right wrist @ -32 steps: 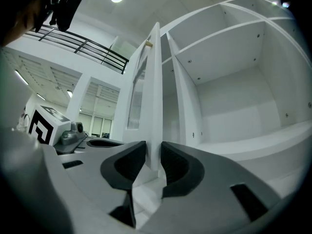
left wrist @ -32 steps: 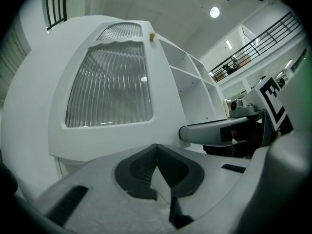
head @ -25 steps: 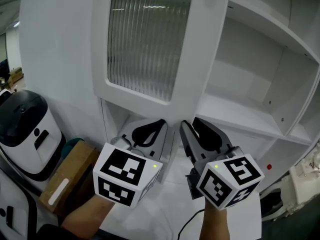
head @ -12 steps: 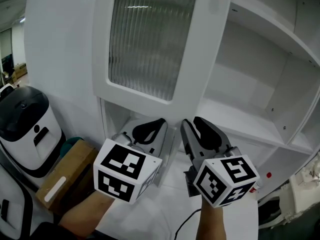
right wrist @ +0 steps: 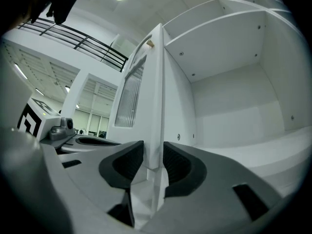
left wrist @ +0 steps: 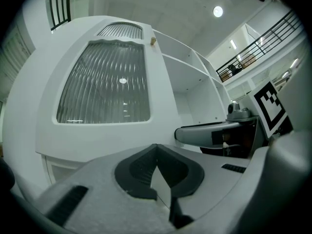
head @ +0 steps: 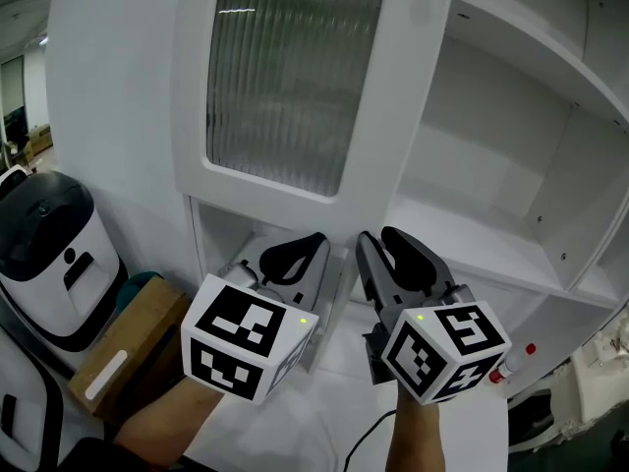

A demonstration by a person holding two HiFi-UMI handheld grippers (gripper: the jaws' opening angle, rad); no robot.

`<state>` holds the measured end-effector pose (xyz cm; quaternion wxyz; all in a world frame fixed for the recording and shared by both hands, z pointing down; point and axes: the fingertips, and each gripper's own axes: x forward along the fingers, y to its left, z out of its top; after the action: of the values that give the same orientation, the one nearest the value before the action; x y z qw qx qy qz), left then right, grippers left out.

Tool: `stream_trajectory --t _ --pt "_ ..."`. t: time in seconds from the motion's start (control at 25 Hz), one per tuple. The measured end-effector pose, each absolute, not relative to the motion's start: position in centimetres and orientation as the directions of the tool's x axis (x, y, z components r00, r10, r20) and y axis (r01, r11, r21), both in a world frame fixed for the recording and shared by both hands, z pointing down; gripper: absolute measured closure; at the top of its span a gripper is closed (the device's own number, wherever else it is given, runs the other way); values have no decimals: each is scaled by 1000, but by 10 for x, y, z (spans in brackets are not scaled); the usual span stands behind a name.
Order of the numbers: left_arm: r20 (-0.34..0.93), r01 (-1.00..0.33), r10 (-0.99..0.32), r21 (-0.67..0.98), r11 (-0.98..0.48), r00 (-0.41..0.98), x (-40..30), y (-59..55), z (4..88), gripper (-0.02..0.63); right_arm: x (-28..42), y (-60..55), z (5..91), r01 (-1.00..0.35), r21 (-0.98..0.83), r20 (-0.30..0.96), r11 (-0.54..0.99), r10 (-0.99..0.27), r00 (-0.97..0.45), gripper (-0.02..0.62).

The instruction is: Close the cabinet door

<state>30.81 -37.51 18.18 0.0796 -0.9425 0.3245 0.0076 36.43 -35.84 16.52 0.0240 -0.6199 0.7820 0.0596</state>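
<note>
Cabinet door [head: 285, 87] hanging open, upper middle of the head view
Left hand-held gripper [left wrist: 156, 147], lower left, is closed up with nothing in it. Right hand-held gripper [right wrist: 153, 152] beside it has just been opening its jaws, and the door's edge sits loose between the 2 pads. White shelves [head: 472, 229] run off to the right.

The cabinet door [head: 285, 96] is swung out to the left of the open shelves [head: 491, 234]. Below it, the left tongs [head: 295, 254] and right tongs [head: 385, 249] are held side by side. The door's edge is set between the right tongs' jaws, which have just been opening. Farther left, a box [head: 133, 347] is placed beside an appliance [head: 49, 254].
</note>
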Motion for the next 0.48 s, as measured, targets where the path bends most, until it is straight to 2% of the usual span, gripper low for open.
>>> stream_trajectory --t 0.48 --pt "-55 -629 -629 -150 -763 776 306 -387 187 595 368 -367 165 -972 65 -124 227 -964 -234 463"
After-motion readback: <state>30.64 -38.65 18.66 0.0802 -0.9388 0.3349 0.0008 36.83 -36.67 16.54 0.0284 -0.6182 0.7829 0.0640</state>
